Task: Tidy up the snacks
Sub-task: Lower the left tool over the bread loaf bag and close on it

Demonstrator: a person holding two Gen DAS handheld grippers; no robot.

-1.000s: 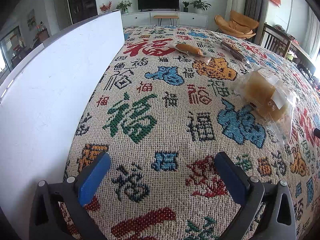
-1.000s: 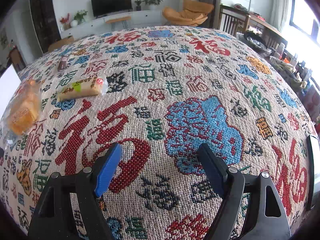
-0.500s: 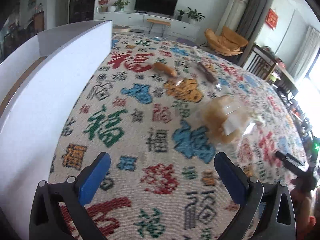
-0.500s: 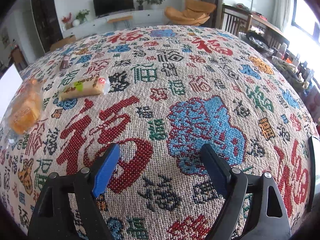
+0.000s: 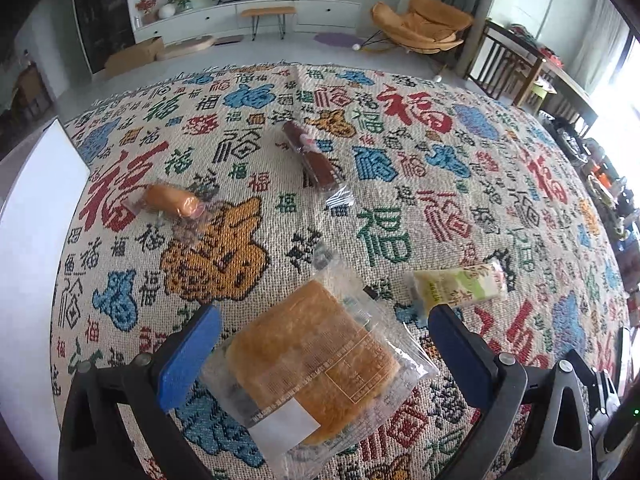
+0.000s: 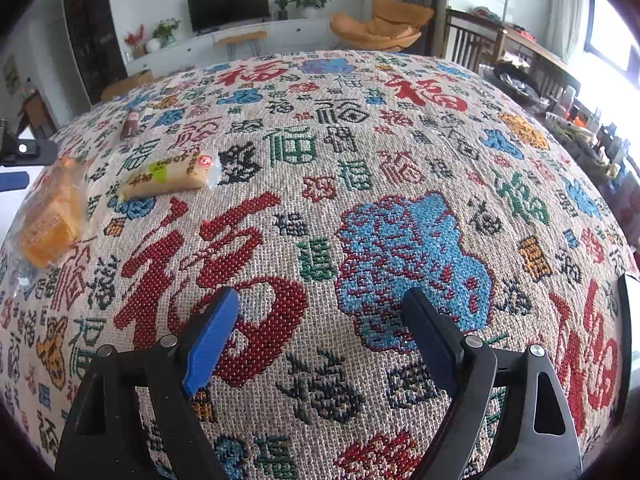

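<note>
My left gripper [image 5: 320, 344] is open, its blue pads either side of a clear-wrapped square bread [image 5: 312, 356] lying on the patterned cloth [image 5: 384, 184]; I cannot tell whether they touch the wrapper. Beyond lie a green-and-cream snack bar [image 5: 460, 286], a dark brown roll [image 5: 314, 158] and an orange bun [image 5: 170, 200]. My right gripper [image 6: 324, 336] is open and empty over the cloth. In its view the bread [image 6: 50, 220], the bar [image 6: 170, 176] and the brown roll [image 6: 129, 126] lie far left.
A white box [image 5: 36, 216] stands at the cloth's left edge. A dark flat device [image 6: 626, 344] lies at the right edge. Chairs and a TV cabinet stand beyond the table.
My left gripper has swung right, away from the white box, and come over the wrapped bread, which now lies between its pads. The right gripper has barely moved.
</note>
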